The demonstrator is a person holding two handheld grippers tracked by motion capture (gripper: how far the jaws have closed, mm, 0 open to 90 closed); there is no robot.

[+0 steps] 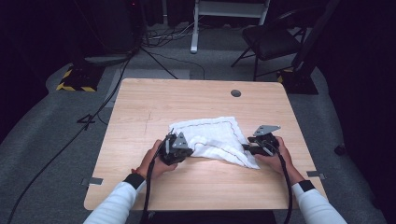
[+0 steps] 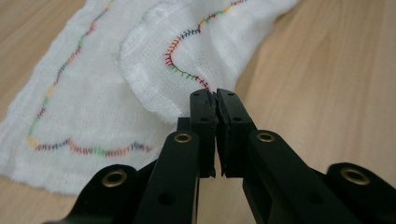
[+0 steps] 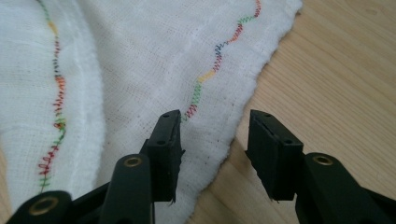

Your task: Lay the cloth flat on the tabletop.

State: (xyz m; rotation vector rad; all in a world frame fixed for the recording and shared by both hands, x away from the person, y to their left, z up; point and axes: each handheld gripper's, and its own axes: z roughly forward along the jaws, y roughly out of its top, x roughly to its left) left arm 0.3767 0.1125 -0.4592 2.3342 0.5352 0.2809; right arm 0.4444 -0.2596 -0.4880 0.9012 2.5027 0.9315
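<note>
a white cloth (image 1: 212, 138) with wavy coloured stitching along its border lies rumpled near the middle of the wooden worktop (image 1: 196, 100), partly doubled over on itself. the left claw (image 2: 215, 100) is clamped shut on a fold of the cloth's edge, lifting that bit slightly off the wood. the right claw (image 3: 215, 135) hangs half open at the cloth's right edge, one jaw over the fabric and the other over bare wood, pinching nothing. judging by this, the folding is at an early stage: one side is gripped, the other grip is not yet made, and the cloth is far from a neat, flat fold.
</note>
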